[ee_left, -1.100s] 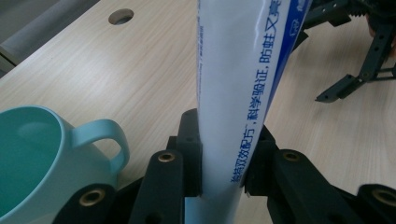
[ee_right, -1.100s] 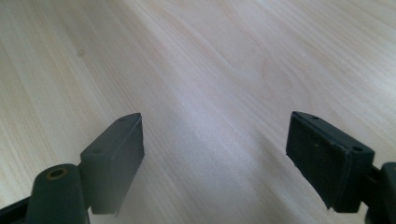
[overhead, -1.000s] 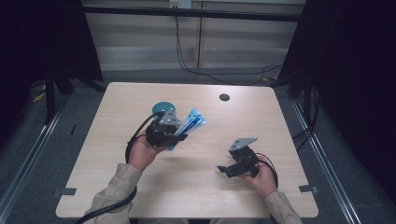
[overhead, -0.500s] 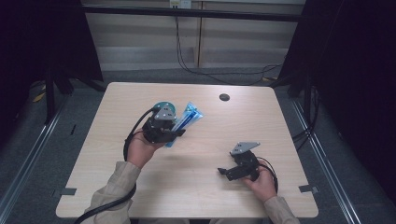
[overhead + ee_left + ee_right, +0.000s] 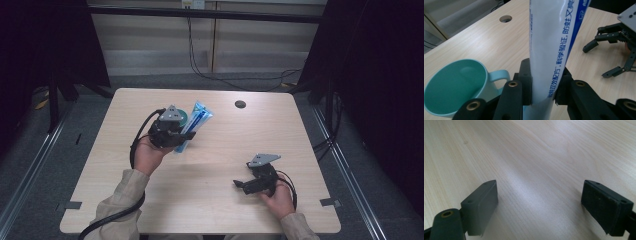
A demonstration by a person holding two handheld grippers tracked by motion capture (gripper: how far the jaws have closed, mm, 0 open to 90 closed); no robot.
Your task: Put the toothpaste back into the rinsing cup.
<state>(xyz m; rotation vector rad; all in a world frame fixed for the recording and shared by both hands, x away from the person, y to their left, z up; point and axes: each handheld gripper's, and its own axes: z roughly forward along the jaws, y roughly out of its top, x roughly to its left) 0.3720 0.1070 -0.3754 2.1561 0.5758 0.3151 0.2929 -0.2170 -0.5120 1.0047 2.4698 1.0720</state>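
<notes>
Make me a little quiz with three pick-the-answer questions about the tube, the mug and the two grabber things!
1. Where is the mug?
A. on the table beside the left gripper
B. on the floor
C. inside the right gripper

2. What colour is the mug?
A. red
B. yellow
C. teal green

3. How is the right gripper now?
A. shut on the tube
B. open with nothing between its jaws
C. shut on the mug

Answers:
1. A: the left gripper view shows the mug standing on the table right next to the left gripper.
2. C: its inside and handle are teal green.
3. B: the right gripper view shows its jaws wide apart over bare wood, having just been opening; the toothpaste tube is clamped in the left gripper instead.
</notes>
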